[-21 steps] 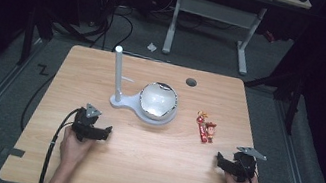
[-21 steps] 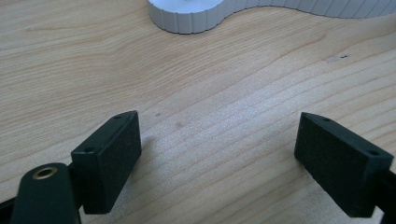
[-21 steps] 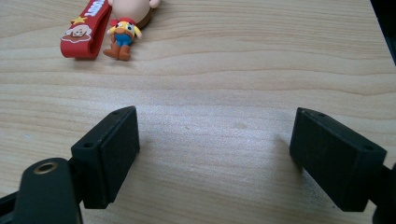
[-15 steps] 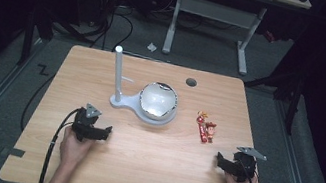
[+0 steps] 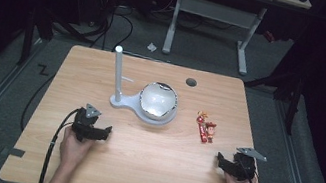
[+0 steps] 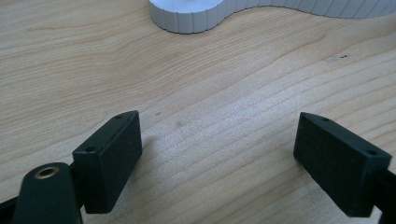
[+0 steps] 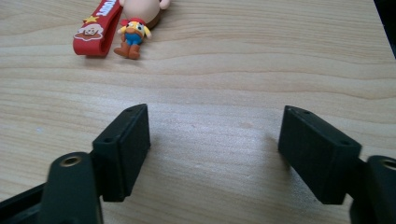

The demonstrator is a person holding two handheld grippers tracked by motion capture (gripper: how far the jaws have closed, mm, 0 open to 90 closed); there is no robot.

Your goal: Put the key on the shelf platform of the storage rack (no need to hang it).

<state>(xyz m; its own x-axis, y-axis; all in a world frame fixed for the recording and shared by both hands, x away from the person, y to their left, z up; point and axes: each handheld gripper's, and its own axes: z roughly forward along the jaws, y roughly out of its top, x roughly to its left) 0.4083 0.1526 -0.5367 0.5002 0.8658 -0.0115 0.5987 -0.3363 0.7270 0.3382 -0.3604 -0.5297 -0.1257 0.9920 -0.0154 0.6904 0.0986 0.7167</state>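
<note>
A white stand [image 5: 141, 104] with a tall upright post [image 5: 117, 73] and a shiny round bowl [image 5: 159, 100] sits mid-table; its ribbed base [image 6: 196, 14] is ahead of the left jaws. A small cartoon figure keychain with a red strap [image 5: 205, 127] lies to the bowl's right, and the keychain [image 7: 121, 23] lies ahead of the right jaws. My left gripper [image 5: 102, 133] rests low on the table at the front left, open and empty [image 6: 219, 154]. My right gripper [image 5: 220, 161] rests at the front right, open with nothing between its fingers [image 7: 215, 149].
The wooden table [image 5: 147, 170] has a round cable hole [image 5: 191, 82] at its far edge. Beyond it stand a white desk frame [image 5: 215, 14] and cables on a dark floor. Bare wood lies between the two grippers.
</note>
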